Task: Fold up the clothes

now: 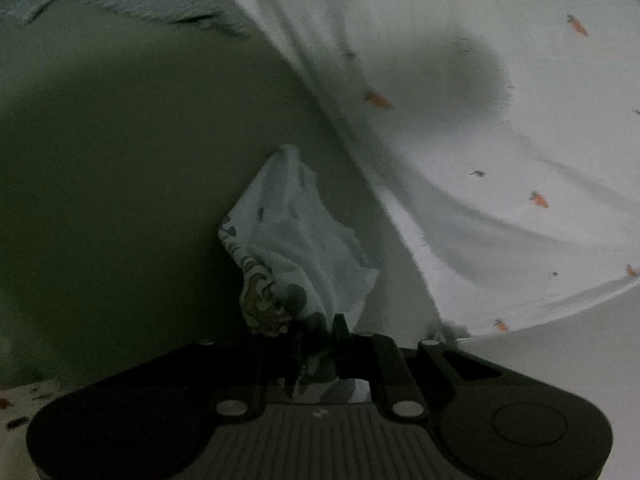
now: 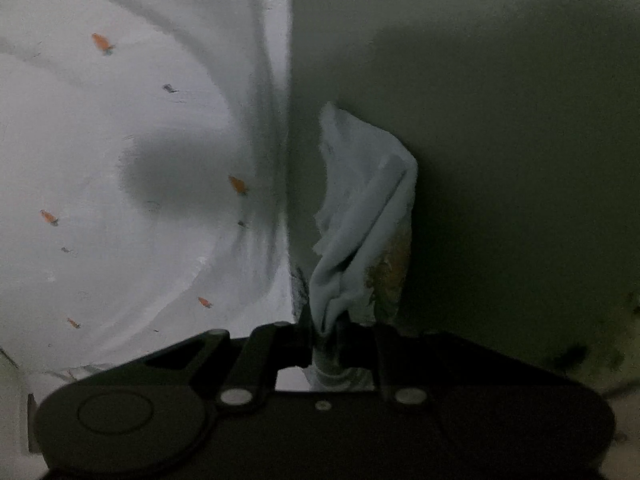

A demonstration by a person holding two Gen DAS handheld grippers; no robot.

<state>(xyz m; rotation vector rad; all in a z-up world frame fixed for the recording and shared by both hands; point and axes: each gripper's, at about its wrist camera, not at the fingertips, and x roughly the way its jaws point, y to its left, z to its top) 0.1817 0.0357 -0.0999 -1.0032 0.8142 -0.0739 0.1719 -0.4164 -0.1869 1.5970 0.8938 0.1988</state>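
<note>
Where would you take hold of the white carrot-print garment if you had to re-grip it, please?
Judging by its pose, at a corner, as now: the white carrot-print garment bunches into a tuft where the left gripper and right gripper pinch it. Come from the outer edge, along the taut hem, not the slack middle.

Dull green surface (image 1: 132,152), white carrot-print cloth (image 1: 520,128) spread across part of it, edge rumpled.
</note>
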